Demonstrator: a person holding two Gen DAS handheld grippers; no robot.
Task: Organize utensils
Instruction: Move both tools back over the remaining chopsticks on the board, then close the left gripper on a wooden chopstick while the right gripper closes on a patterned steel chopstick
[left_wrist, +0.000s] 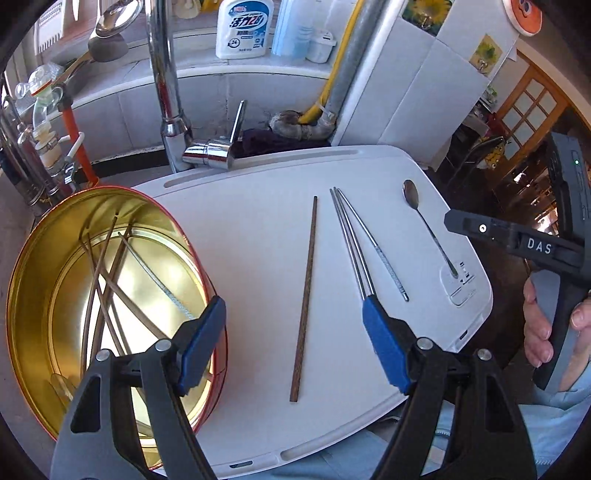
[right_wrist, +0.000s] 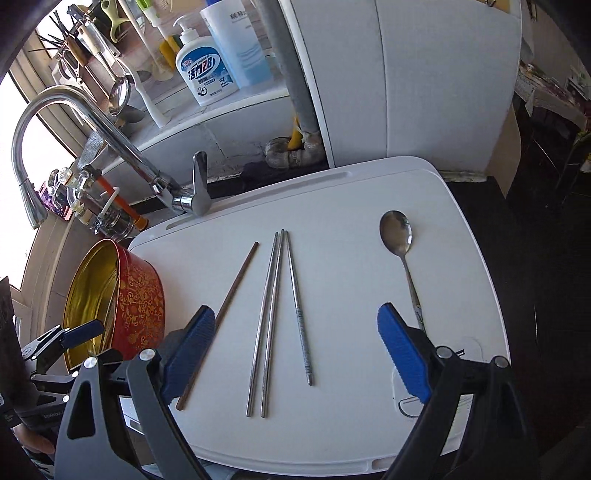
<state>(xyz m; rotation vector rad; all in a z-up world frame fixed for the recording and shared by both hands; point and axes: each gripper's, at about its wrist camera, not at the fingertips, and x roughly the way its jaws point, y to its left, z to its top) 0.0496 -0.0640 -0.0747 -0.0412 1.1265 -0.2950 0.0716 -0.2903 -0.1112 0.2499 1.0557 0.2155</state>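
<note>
We hold both grippers above the white board (right_wrist: 351, 424) by the sink, each with its jaws spread wide and empty. On the board lie a wooden chopstick (right_wrist: 221, 317), a pair of steel chopsticks (right_wrist: 267, 321), a third patterned steel one (right_wrist: 299, 310) and a spoon (right_wrist: 400, 247). Our left gripper (left_wrist: 293, 345) straddles the wooden chopstick; our right gripper (right_wrist: 295, 354) frames the steel ones. The gold-lined tin (left_wrist: 33, 295) beside the board holds several chopsticks, perhaps a spoon too.
</note>
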